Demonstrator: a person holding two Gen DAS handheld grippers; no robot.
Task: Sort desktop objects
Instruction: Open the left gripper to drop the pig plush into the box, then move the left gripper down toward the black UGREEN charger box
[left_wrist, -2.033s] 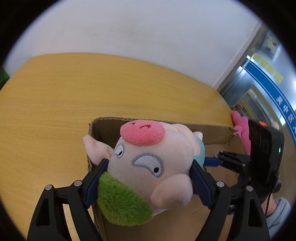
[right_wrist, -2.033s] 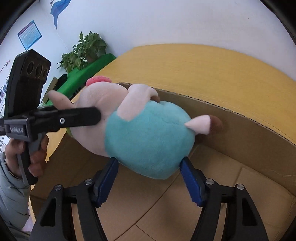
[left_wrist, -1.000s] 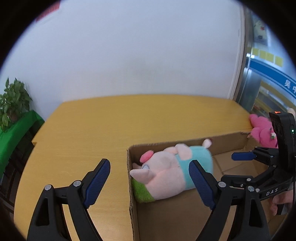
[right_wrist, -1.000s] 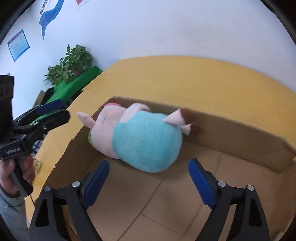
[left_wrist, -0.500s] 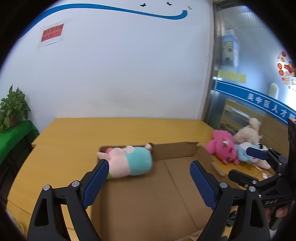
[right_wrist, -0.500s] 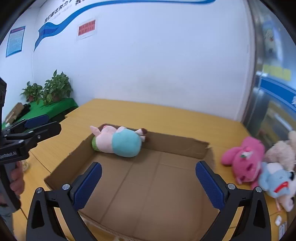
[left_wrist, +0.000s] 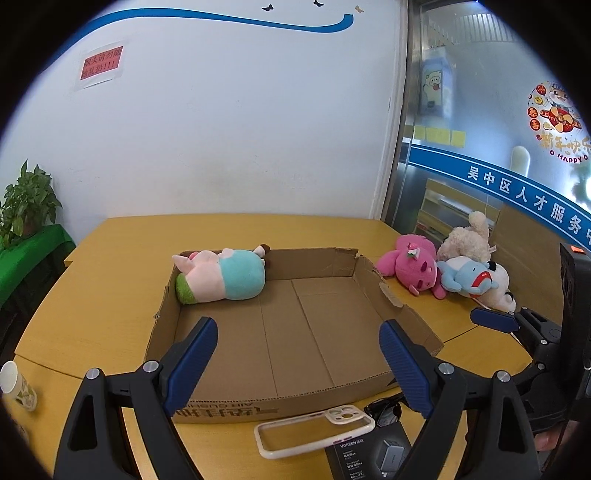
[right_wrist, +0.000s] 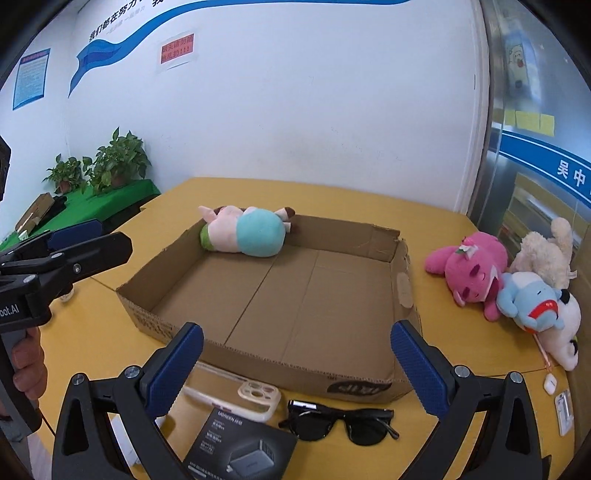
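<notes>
1. The left tool (left_wrist: 298, 345) is spread wide with nothing between its blue pads; it hangs over the near edge of the cardboard box (left_wrist: 221, 408).
2. The right tool (right_wrist: 296, 352) is likewise spread wide and holds nothing; it sits above the box's near wall (right_wrist: 295, 369).
3. The pig plush (left_wrist: 221, 277), pink with a teal body and a green patch, lies on its side in the far left corner of the box as seen ahead of the left tool, touching the far wall.
4. From the right tool, the pig plush (right_wrist: 247, 232) lies far ahead and slightly left, in the same corner.
5. Right of the box, on the yellow counter (left_wrist: 110, 280), a pink plush (right_wrist: 469, 269), a blue plush (right_wrist: 528, 302) and a cream plush (right_wrist: 546, 251) are heaped touching one another.
6. Just below the right tool, between it and the box, lie black sunglasses (right_wrist: 340, 422), a clear phone case (right_wrist: 243, 400) and a dark charger box (right_wrist: 240, 446).
7. A paper cup (left_wrist: 16, 384) stands at the far left of the left tool.
8. Beside the right tool, at its left, the other tool's handle is gripped by a hand (right_wrist: 26, 369).
</notes>
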